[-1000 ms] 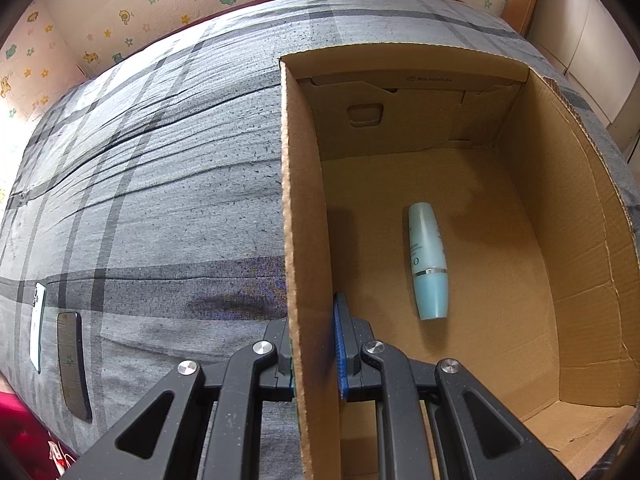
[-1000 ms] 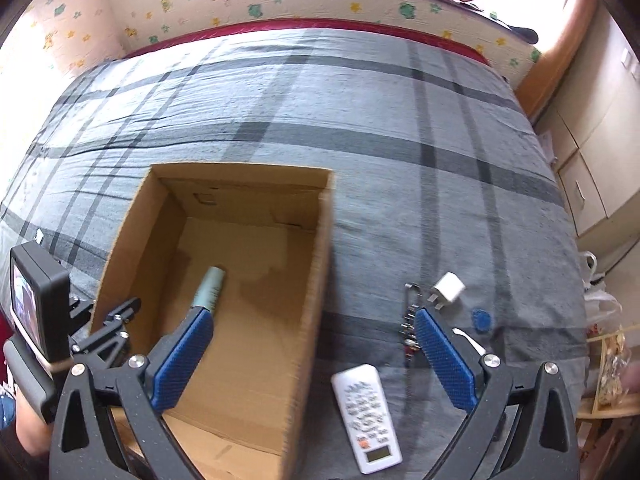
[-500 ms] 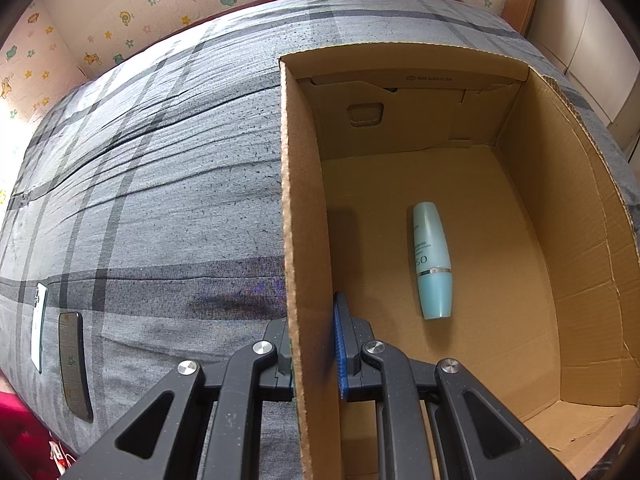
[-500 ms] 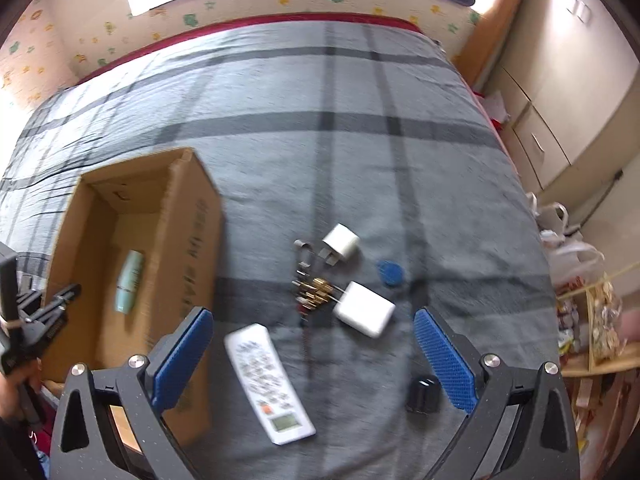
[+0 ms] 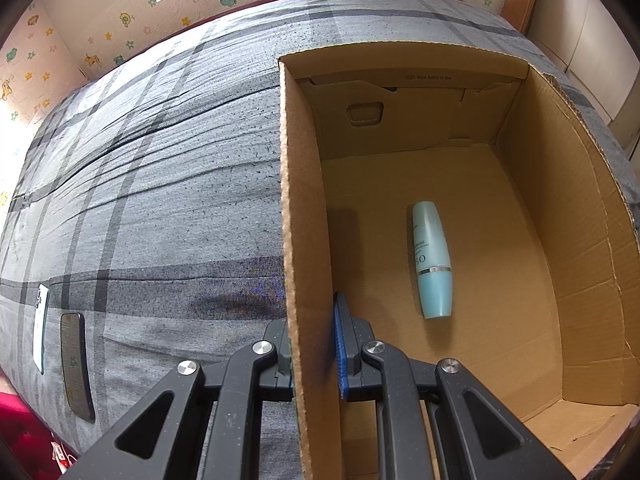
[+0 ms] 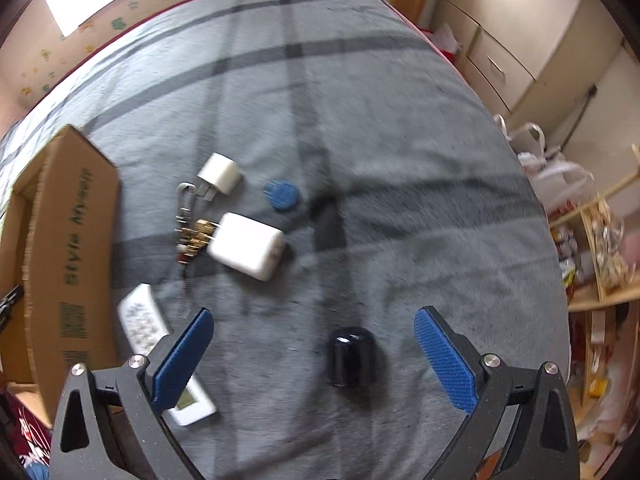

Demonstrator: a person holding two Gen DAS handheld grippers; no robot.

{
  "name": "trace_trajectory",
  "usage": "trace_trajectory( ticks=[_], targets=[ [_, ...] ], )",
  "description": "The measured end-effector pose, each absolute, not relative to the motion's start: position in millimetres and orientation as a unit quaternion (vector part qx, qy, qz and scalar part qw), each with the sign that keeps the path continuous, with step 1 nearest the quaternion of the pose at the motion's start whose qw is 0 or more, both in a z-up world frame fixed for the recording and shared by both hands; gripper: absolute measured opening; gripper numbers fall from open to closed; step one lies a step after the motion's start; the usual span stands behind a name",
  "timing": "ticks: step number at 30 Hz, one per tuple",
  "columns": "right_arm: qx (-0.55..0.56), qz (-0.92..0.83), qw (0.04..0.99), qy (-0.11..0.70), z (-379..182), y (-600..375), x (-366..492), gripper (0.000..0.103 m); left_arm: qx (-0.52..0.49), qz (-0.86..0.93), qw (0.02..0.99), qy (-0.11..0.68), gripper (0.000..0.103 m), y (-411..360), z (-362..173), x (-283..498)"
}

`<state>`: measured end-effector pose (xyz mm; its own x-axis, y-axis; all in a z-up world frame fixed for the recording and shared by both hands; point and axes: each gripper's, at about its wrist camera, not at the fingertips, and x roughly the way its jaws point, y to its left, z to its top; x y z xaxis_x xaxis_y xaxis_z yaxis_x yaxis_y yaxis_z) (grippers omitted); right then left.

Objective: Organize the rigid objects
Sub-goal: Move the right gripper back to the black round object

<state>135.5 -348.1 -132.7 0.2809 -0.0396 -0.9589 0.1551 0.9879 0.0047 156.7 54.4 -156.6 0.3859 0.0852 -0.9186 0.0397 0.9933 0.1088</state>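
My left gripper [image 5: 316, 340] is shut on the left wall of an open cardboard box [image 5: 304, 200], one finger on each side. A teal bottle [image 5: 431, 258] lies on the box floor. My right gripper [image 6: 314, 344] is open and empty above the bed, with a small black jar [image 6: 351, 356] between its fingers. A white remote [image 6: 160, 344] lies partly under its left finger. Further on lie a large white charger [image 6: 246, 245], a small white charger [image 6: 220, 174], a key bunch [image 6: 190, 226] and a blue cap [image 6: 281, 195]. The box [image 6: 68, 248] shows at the left.
The grey plaid bedspread [image 5: 140, 184] covers the bed. A dark phone [image 5: 76, 364] and a white flat object [image 5: 40, 328] lie near its left edge. Cabinets [image 6: 512, 56], plastic bags [image 6: 552, 168] and a cluttered shelf [image 6: 600, 264] stand to the right of the bed.
My right gripper has swung right and moved forward and lower, away from the box; the black jar now sits between its fingers. The left gripper has kept its hold on the box wall.
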Motion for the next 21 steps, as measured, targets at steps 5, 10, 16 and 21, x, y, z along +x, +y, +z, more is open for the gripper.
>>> trace_trajectory(
  ticks=[5, 10, 16, 21],
  targets=[
    [0.063, -0.075, 0.792, 0.602, -156.2, -370.0, 129.8, 0.102, 0.056, 0.014, 0.83, 0.554, 0.014, 53.8, -156.9, 156.5],
    [0.067, -0.08, 0.789, 0.605, -173.1, -380.5, 127.2, 0.102, 0.057, 0.015, 0.83, 0.554, 0.014, 53.7, -157.3, 156.6],
    [0.07, -0.083, 0.783, 0.612, -185.0, -386.8, 121.9, 0.102, 0.056, 0.014, 0.83, 0.554, 0.014, 53.8, -157.7, 156.2],
    [0.07, -0.063, 0.783, 0.615, -185.2, -384.6, 117.0, 0.09, 0.055, 0.015, 0.83, 0.555, 0.015, 54.2, -158.0, 156.2]
  ],
)
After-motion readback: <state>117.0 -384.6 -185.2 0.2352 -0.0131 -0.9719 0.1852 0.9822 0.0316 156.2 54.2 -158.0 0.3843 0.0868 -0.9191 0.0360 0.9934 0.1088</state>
